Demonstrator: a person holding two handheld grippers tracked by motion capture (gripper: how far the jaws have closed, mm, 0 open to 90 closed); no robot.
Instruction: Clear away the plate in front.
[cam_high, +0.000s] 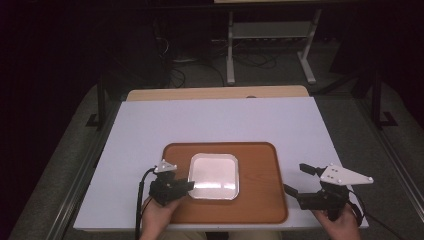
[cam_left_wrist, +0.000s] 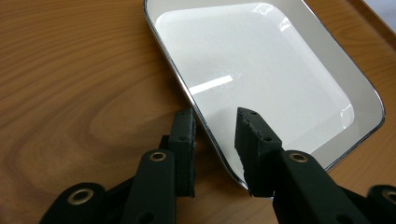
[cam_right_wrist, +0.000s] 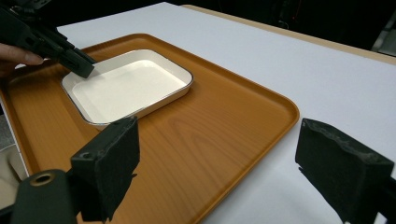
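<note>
A white square dish (cam_high: 214, 175) with a thin metal-looking rim lies on a brown wooden tray (cam_high: 260, 170). My left gripper (cam_high: 189, 184) stands at the dish's near left corner. In the left gripper view, the left gripper (cam_left_wrist: 215, 116) straddles the rim of the dish (cam_left_wrist: 261, 70): one pad is outside over the tray (cam_left_wrist: 70, 84), the other is over the dish's floor. A gap shows on both sides of the rim, so it is open. My right gripper (cam_high: 295, 178) hovers wide open at the tray's right edge, holding nothing.
The tray rests on a white table (cam_high: 215, 120) with a wooden strip (cam_high: 215, 93) along its far edge. Beyond it stand a metal frame's legs (cam_high: 230, 55) and cables on a dark floor. Bare white tabletop lies behind and right of the tray.
</note>
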